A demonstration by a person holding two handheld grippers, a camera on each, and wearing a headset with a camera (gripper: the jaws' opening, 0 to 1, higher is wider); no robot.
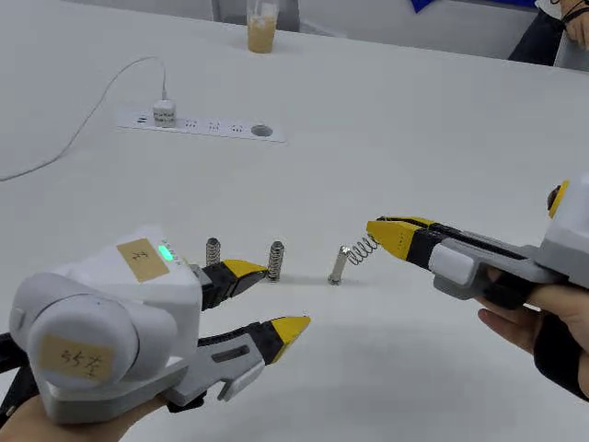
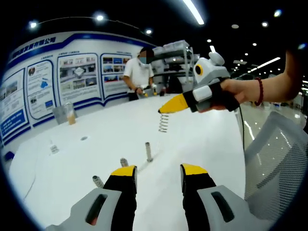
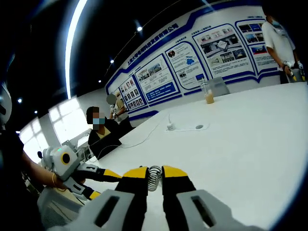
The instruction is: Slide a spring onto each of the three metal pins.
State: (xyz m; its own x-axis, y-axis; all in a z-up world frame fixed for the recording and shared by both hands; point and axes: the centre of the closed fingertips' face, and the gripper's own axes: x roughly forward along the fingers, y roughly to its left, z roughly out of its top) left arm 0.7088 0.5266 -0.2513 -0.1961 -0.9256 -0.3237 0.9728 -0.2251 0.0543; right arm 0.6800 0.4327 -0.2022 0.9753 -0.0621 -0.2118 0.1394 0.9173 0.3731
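Right tool (image 1: pixel 375 228) grips a spring (image 1: pixel 363 249) beside the bare pin (image 1: pixel 338 266) while left tool (image 1: pixel 281 296) gapes wide, sprung pins (image 1: pixel 275 261) just ahead of it.

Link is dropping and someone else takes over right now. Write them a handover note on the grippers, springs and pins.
Left gripper: open, empty, low in front of the pins.
Right gripper: shut on a spring, held close by the top of the bare pin, not yet on it.
Done: left pin and middle pin each carry a spring.
Left: line the held spring up over the bare pin, slide it down, let go.
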